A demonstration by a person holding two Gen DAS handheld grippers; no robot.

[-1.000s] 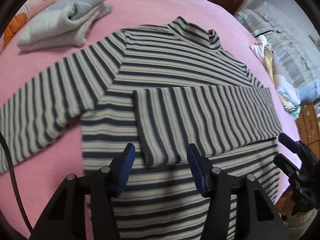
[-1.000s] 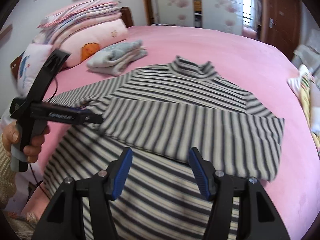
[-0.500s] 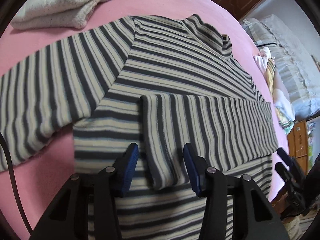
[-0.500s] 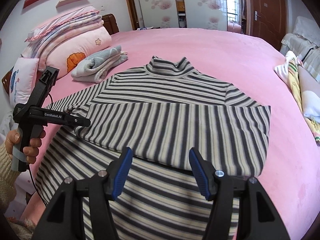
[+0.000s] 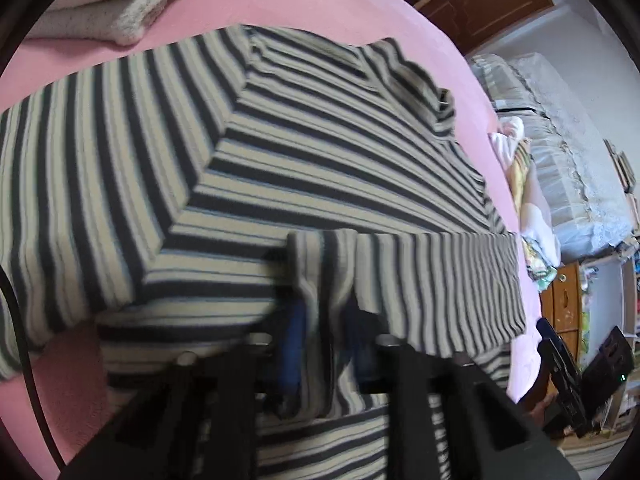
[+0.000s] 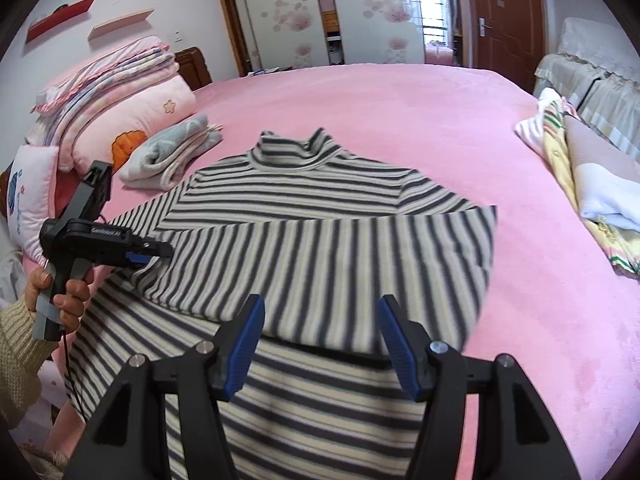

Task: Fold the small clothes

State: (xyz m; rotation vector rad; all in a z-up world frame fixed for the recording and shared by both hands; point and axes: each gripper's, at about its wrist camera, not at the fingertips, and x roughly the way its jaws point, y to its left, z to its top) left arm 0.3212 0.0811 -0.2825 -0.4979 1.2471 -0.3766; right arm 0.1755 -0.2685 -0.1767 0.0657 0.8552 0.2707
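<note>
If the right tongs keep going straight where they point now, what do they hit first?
Most likely the folded-over sleeve of the grey-and-cream striped turtleneck top; the right tongs stand open above it, though depth is unclear.

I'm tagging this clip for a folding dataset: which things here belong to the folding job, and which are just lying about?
Part of the job:
- striped turtleneck top, spread on the pink bed
- its folded-over sleeve, cuff between the closing left gripper
- right gripper, open above the hem

Just lying about:
- folded grey garment
- stacked pink bedding
- clothes pile at right
</note>
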